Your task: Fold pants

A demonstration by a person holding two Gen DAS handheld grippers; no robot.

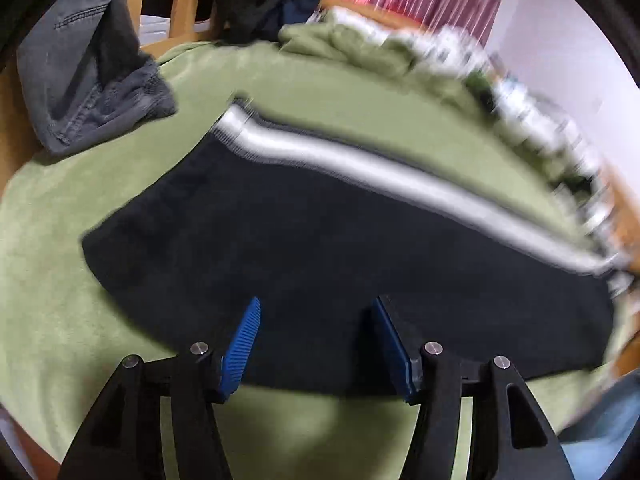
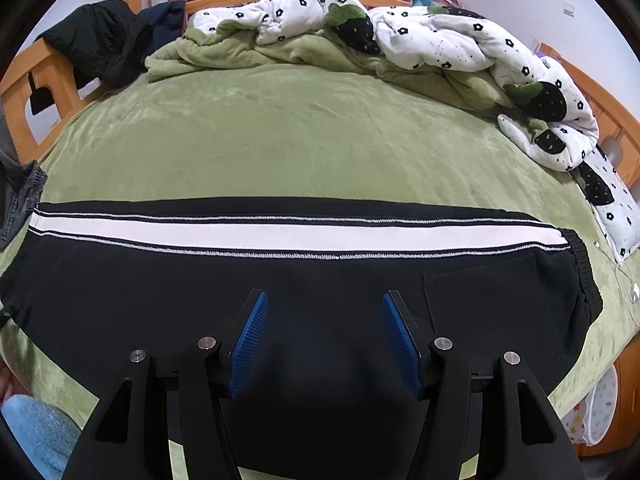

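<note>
The black pants [image 2: 280,292] with a white side stripe [image 2: 224,230] lie flat along the near edge of the bed [image 2: 280,140], on its green blanket, stretched from the left side to the right. Their elastic waistband [image 2: 586,276] sits toward the bed's right edge, and the leg end [image 1: 160,208] reaches toward the left.

The left gripper [image 1: 316,340] hangs over the near edge of the pants with its blue pads apart and nothing pinched between them; the cloth lies below, untouched as far as the blurred view shows. The right gripper [image 2: 325,340] is over the pants nearer the waistband, its jaws also apart and empty.

Grey jeans [image 1: 80,80] lie at the bed's left edge, just beyond the leg end. A crumpled white quilt [image 2: 440,40] with black flowers is heaped along the far edge and down the right side. Dark clothes [image 2: 108,36] hang over the wooden frame at the far left corner.
</note>
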